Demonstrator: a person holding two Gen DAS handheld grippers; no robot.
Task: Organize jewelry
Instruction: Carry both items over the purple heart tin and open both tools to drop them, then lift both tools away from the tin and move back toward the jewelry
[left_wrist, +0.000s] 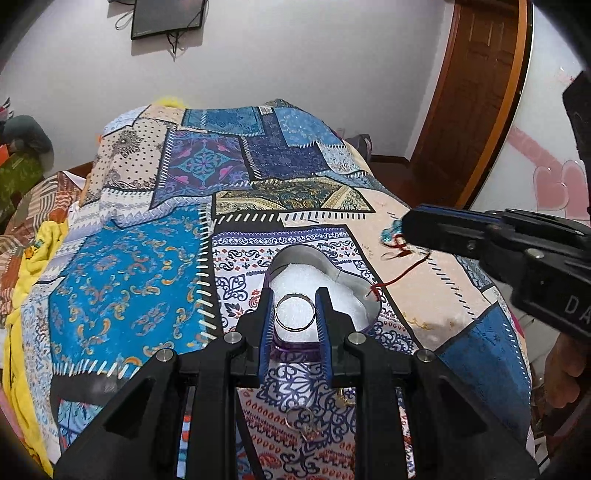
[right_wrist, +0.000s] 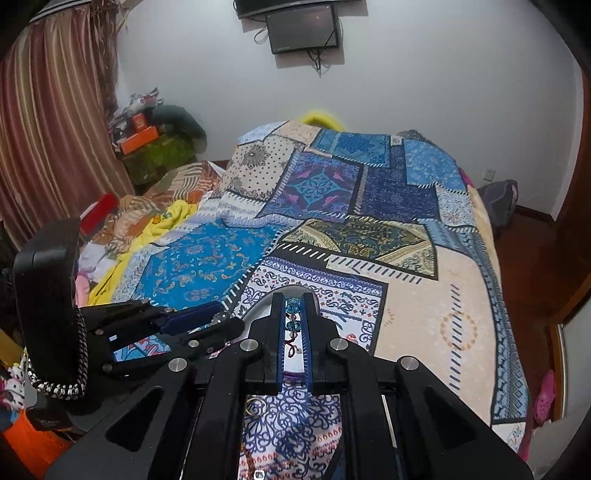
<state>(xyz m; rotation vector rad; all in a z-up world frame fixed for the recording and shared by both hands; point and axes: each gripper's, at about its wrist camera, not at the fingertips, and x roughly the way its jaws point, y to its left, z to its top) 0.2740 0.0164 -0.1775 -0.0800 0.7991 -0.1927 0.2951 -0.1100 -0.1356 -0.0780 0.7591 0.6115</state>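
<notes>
Two grippers show: the left gripper (left_wrist: 295, 314) at lower centre of its own view and the right gripper (right_wrist: 294, 325) at lower centre of its view. One box (left_wrist: 364, 295) sits mid-frame. One silver ring (left_wrist: 294, 312) is between the left fingers. One beaded cord (right_wrist: 293, 314) carries two teal beads. One small ring (left_wrist: 299, 415) lies at the bottom. One screen (right_wrist: 303, 29) hangs top centre.

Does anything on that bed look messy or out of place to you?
Yes. A red cord trails out of the heart-shaped box over its rim onto the bedspread, its beaded end pinched in the right gripper. Loose rings lie on the bedspread near the box, not in it.
</notes>
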